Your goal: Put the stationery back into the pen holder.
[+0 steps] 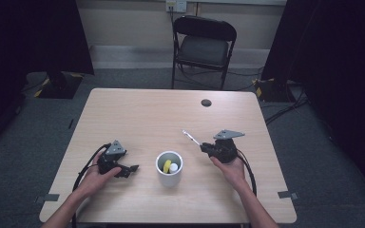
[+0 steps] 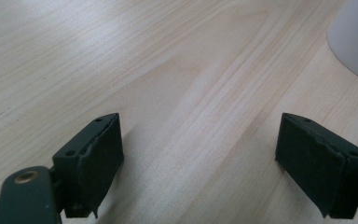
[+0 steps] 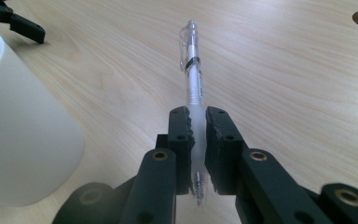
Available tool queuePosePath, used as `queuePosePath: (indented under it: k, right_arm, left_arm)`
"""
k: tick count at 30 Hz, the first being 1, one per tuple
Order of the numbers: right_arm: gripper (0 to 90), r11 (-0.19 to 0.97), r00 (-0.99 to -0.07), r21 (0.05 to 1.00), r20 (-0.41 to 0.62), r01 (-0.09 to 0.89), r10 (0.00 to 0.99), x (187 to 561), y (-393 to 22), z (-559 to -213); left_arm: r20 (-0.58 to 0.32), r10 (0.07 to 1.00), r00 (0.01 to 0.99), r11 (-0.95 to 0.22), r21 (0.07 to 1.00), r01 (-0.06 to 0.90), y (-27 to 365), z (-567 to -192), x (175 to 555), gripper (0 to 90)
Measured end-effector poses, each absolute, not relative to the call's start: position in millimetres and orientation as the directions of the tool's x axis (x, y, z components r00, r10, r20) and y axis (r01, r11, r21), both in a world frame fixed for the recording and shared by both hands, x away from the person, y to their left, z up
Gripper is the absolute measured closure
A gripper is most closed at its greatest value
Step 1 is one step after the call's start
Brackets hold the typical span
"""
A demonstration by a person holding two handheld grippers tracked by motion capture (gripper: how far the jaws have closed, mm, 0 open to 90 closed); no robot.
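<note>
A clear pen [image 3: 193, 79] is clamped between the jaws of the right gripper [image 3: 196, 135] right of the white cup [image 1: 169, 168], while the left gripper [image 2: 200, 154] is held with jaws wide apart on the table [image 1: 147, 114].

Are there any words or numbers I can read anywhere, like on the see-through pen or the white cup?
No text can be read.
Clear plastic pen clamped in the right gripper: a dark mark on its barrel, too blurred to read.
White round cup: plain, no writing on the sides in view.
Yellow and white things inside the cup: too small to tell.
Pale wooden table: no labels.
</note>
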State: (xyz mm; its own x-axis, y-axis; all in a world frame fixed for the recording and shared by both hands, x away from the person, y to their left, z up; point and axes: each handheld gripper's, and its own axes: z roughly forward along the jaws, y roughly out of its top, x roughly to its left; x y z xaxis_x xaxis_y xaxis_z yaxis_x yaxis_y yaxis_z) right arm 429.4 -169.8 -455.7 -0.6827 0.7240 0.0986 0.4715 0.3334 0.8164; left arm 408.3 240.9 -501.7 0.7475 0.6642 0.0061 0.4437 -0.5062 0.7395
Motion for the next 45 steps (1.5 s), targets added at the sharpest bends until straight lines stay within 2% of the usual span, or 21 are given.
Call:
queuePosePath:
  k: [19,35,45]
  right_arm:
    - [80.9,0.329,-0.766,0.87,0.081,0.367,0.638,405,-170,-408]
    - [80.9,0.453,-0.851,0.83,0.051,0.327,0.522,358,-159,-373]
    - [80.9,0.525,-0.869,0.782,0.042,0.336,0.493,345,-157,-376]
  left_arm:
    - [0.012,0.66,0.751,-0.515,0.735,0.44,241,-501,409,14.5]
    - [0.005,0.666,0.746,-0.505,0.74,0.445,241,-502,408,14.5]
    - [0.006,0.665,0.746,-0.506,0.739,0.445,241,-502,408,14.4]
